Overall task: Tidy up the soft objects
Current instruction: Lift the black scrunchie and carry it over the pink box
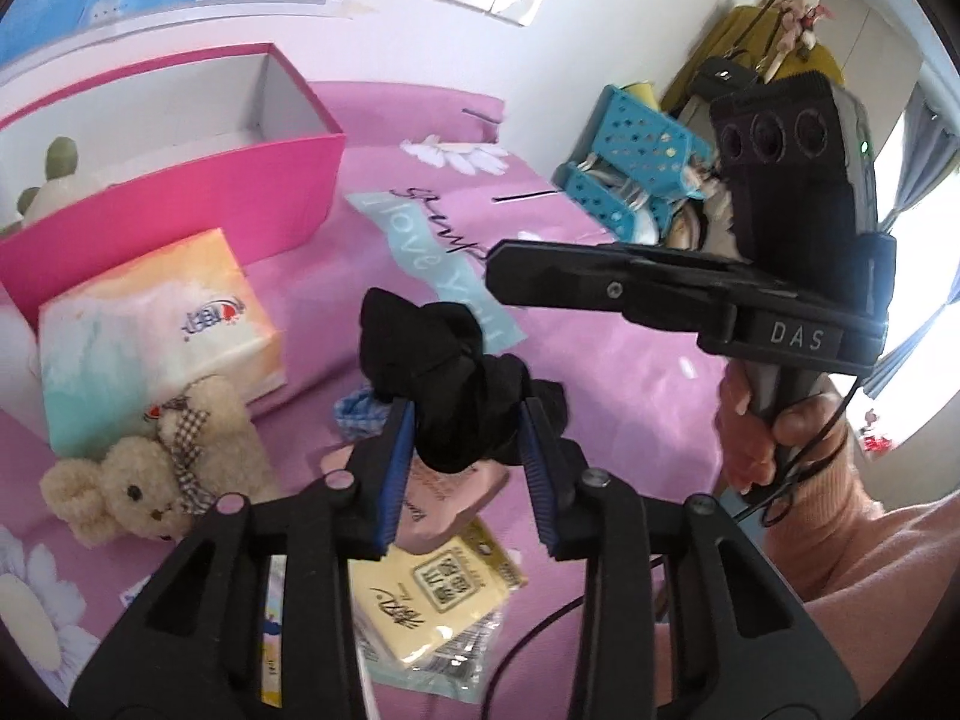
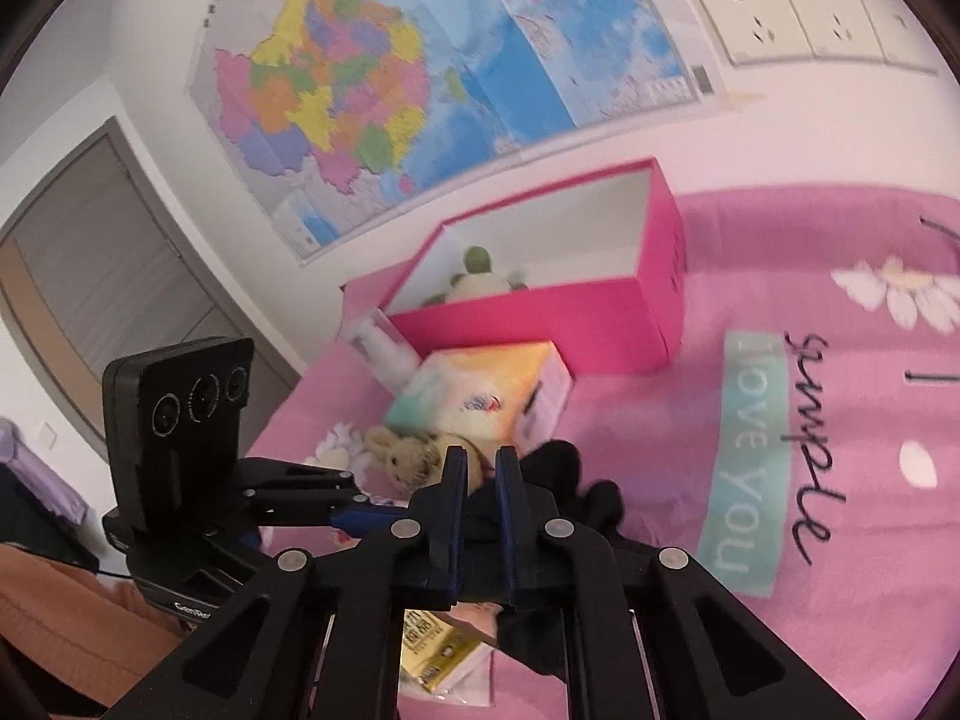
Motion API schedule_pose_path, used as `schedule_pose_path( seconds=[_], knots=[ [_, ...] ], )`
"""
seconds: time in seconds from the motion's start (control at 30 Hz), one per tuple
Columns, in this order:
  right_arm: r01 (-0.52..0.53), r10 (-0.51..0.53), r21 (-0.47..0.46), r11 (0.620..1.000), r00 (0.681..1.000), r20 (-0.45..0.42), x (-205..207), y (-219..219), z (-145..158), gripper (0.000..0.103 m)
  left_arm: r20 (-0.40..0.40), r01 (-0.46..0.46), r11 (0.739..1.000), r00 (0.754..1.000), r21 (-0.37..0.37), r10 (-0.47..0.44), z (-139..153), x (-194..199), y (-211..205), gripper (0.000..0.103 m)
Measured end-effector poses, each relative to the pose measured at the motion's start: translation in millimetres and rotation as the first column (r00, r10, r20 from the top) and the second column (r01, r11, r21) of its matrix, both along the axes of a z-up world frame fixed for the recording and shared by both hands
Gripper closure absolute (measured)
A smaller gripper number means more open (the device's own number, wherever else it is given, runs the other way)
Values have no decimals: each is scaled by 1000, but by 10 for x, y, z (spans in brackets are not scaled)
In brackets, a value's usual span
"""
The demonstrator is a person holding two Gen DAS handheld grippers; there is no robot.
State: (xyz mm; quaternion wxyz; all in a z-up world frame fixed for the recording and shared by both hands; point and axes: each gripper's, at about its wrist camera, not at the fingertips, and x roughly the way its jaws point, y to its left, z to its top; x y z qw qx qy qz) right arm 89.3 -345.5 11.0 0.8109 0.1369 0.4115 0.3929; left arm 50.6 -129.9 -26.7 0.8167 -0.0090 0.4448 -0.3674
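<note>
A crumpled black cloth hangs above the pink bedsheet with my left gripper shut on it, blue pads pressing both sides. My right gripper reaches in from the right just above the cloth's top. Its jaws are shut and nothing shows between them. In the right wrist view the right gripper has its fingers close together, with the black cloth right behind them. A beige teddy bear lies by a tissue box. An open pink box holds a green and cream plush.
Under the cloth lie a blue checked fabric, a pink flat item and a yellow packet. A blue perforated basket stands beyond the bed's far right edge. A person's hand grips the right tool. The wall with a map is close behind.
</note>
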Motion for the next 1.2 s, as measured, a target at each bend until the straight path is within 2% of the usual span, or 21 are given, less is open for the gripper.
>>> schedule_pose_path(
  seconds=[0.03,0.1,0.13,0.17,0.2,0.27,0.43,0.5,0.53,0.67,0.87,0.97,1.03,1.1,1.13,1.17,1.2],
  knots=[
    [-2,2,-14,1000,1000,1,9,17,1,93,-3,-8,1000,1000,15,8,-28,11,-4,65],
    [24,-24,-43,999,1000,-7,39,11,-51,80,-27,-10,1000,1000,29,10,-103,33,8,65],
    [43,-45,-47,998,998,-32,79,-20,-119,56,-37,-10,999,999,32,11,-129,36,17,65],
    [54,-57,-50,997,997,-57,110,-40,-184,36,-43,-9,999,999,36,11,-151,36,27,65],
    [66,-71,-63,996,994,-84,146,-59,-275,33,-46,-7,999,999,40,9,-167,36,30,65],
    [60,-68,-70,996,991,-118,196,-56,-408,33,-51,-4,999,999,43,6,-185,25,28,65],
    [17,-21,-23,1000,977,-211,346,6,-705,34,-66,-11,998,998,68,15,-265,59,18,65],
    [7,-8,-6,1000,976,-220,347,23,-751,52,-84,-14,998,996,66,20,-305,89,14,65],
    [-2,0,-8,1000,977,-213,335,43,-757,76,-95,-13,998,995,57,19,-319,103,20,65],
    [-1,-3,-21,1000,983,-183,271,43,-690,89,-82,-2,999,997,32,5,-263,72,32,69],
    [39,-38,6,999,994,-103,209,-71,-358,96,-14,19,1000,1000,12,-19,-46,51,-48,69],
    [39,-37,27,999,998,-54,210,-94,-145,96,0,22,1000,1000,7,-22,8,76,-69,69],
    [44,-44,-9,999,999,-22,230,-67,-58,93,-5,10,999,1000,36,-9,-41,98,-78,69],
    [55,-56,-26,998,997,-50,295,-69,-123,76,-23,1,998,1000,57,1,-119,105,-47,69],
    [46,-48,-32,998,996,-80,330,-66,-197,60,-36,1,998,999,59,1,-150,102,-26,69],
    [44,-49,-44,998,994,-97,346,-56,-267,50,-46,-1,998,999,64,4,-184,97,-1,69],
    [40,-46,-54,998,993,-108,353,-39,-322,48,-52,-4,997,999,71,8,-218,90,21,69]
  ],
)
